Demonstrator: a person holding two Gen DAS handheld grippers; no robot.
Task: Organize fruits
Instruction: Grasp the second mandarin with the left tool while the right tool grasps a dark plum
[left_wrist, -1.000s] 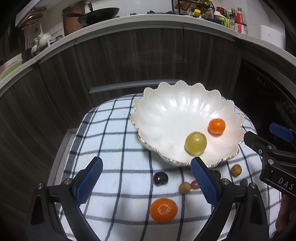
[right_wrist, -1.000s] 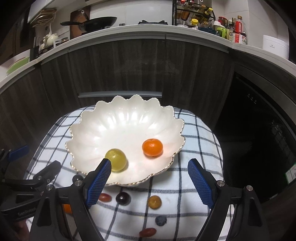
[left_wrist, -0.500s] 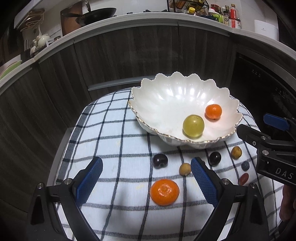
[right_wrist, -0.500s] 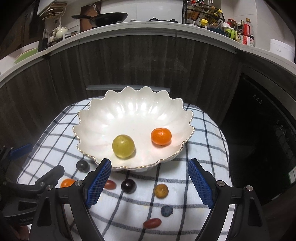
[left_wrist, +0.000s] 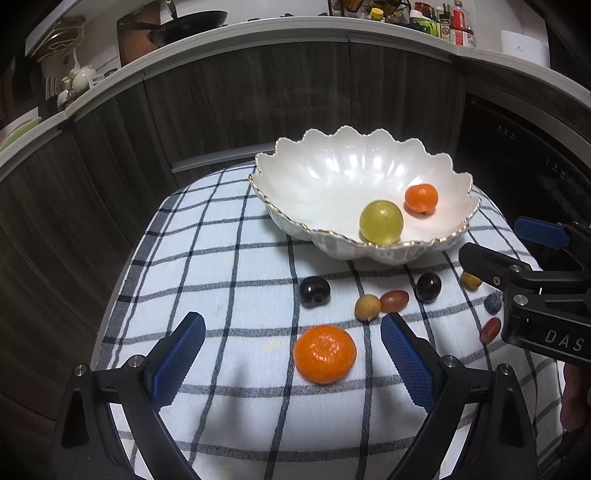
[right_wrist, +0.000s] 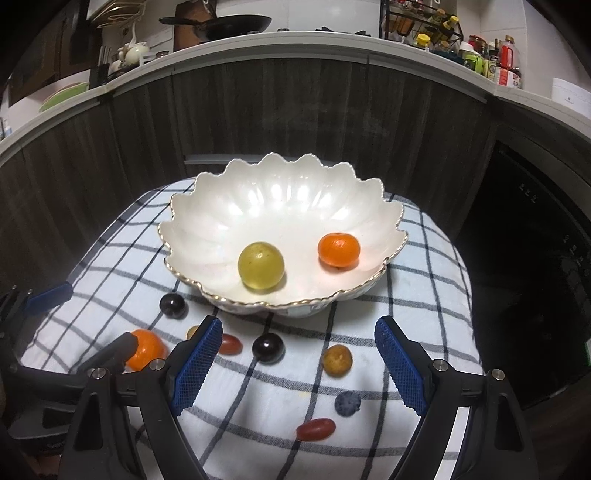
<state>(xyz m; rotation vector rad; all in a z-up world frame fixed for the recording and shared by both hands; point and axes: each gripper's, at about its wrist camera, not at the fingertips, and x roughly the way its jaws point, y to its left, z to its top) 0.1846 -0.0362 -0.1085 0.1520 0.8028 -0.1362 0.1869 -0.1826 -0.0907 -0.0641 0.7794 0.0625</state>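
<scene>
A white scalloped bowl (left_wrist: 332, 177) (right_wrist: 229, 221) holds a large green grape (left_wrist: 381, 222) (right_wrist: 261, 272) and a small mandarin (left_wrist: 421, 198) (right_wrist: 338, 249). On the checked cloth (left_wrist: 221, 258) in front lie a bigger mandarin (left_wrist: 325, 353) (right_wrist: 147, 349), dark cherries (left_wrist: 314, 291) (right_wrist: 268, 348), a red grape (right_wrist: 316, 429), a blueberry (right_wrist: 347, 403) and small yellow-brown fruits (right_wrist: 337, 360). My left gripper (left_wrist: 293, 360) is open and empty, with the bigger mandarin between its fingers. My right gripper (right_wrist: 297, 365) is open and empty above the small fruits.
Dark wooden cabinet fronts (right_wrist: 295, 122) curve behind the cloth-covered surface. A countertop above carries a wok (right_wrist: 229, 24), bottles and jars (right_wrist: 491, 59). A black appliance front (right_wrist: 535, 229) stands at the right. The right gripper shows at the right edge of the left wrist view (left_wrist: 532, 291).
Both grippers have pulled back and lowered from the bowl toward the loose fruits. The bigger mandarin now lies between the left gripper's fingers. No fruit has moved.
</scene>
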